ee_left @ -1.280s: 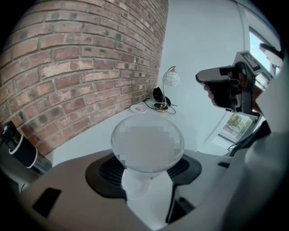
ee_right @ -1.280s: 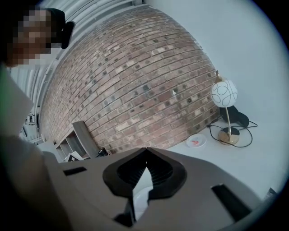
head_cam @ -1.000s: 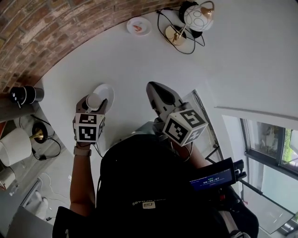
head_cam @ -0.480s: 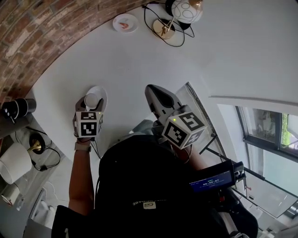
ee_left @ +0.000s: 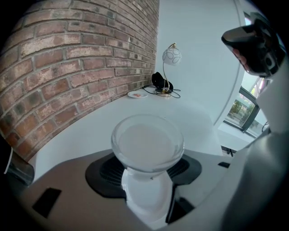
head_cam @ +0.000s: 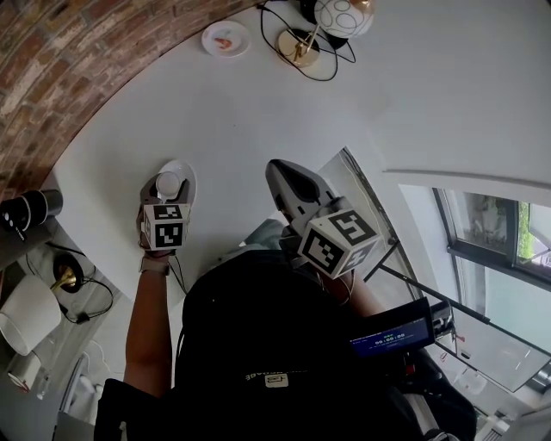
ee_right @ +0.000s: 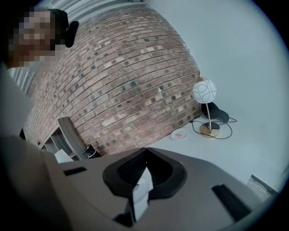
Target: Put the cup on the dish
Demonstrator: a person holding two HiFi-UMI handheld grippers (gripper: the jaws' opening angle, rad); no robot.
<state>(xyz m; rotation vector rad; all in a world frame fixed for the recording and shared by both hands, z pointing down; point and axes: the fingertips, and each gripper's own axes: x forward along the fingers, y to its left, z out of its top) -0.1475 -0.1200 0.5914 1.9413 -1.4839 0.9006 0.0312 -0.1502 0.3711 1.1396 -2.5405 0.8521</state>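
Note:
A white cup (ee_left: 147, 143) sits upright between the jaws of my left gripper (head_cam: 166, 191), which is shut on it low down. In the head view the cup (head_cam: 168, 183) hangs over a white dish (head_cam: 186, 169) on the white table near its left edge; the cup hides part of the dish. Whether the cup touches the dish I cannot tell. The left gripper view does not show the dish. My right gripper (head_cam: 277, 170) is held over the table to the right of the dish, jaws shut and nothing in them.
At the table's far end stand a lamp (head_cam: 337, 15) with a round white shade, black cables, and a small plate (head_cam: 226, 39) with something pink on it. A brick wall (head_cam: 52, 60) curves along the left. A black cylinder (head_cam: 26, 209) sits lower left.
The head camera has shifted a little. My left gripper still holds the cup over the dish, and the right gripper has hardly moved.

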